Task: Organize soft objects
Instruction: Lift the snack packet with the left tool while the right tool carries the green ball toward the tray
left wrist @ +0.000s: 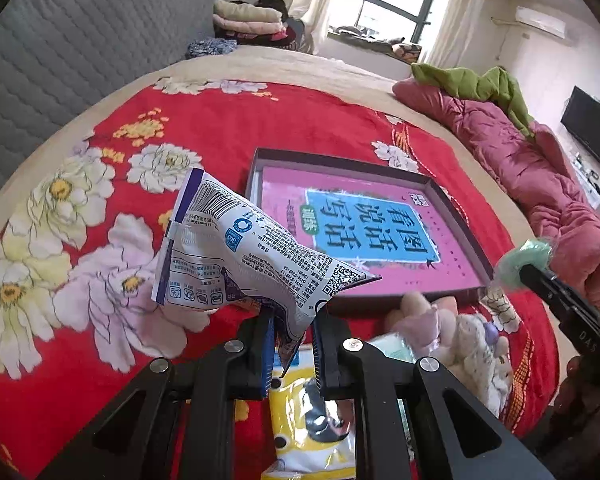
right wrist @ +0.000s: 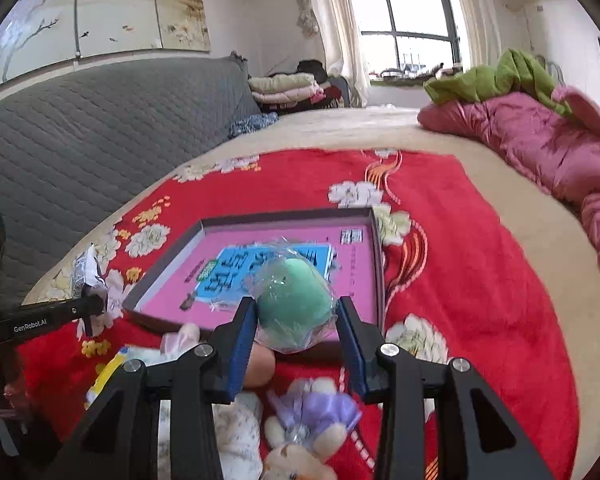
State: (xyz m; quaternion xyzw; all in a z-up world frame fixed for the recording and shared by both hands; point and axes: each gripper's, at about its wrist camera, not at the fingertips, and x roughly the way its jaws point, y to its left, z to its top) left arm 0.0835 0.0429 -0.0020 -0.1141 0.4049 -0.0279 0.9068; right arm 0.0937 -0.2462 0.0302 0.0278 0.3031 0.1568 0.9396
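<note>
My left gripper [left wrist: 294, 330] is shut on a crumpled white and blue snack bag [left wrist: 236, 252] and holds it above the red blanket, left of the shallow box [left wrist: 452, 208] with a pink book inside. My right gripper [right wrist: 296, 322] is shut on a green soft ball in clear wrap [right wrist: 294, 304], held over the near edge of the same box [right wrist: 374, 248]. The ball also shows at the right of the left wrist view [left wrist: 526, 258]. The bag shows at the left of the right wrist view [right wrist: 86, 276].
A plush toy with a purple bow [right wrist: 308, 420] and a yellow packet [left wrist: 312, 436] lie on the red floral blanket [left wrist: 220, 120] below the grippers. A pink quilt [left wrist: 520, 152] and green cloth [left wrist: 472, 82] lie at right. A grey headboard [left wrist: 60, 60] stands at left.
</note>
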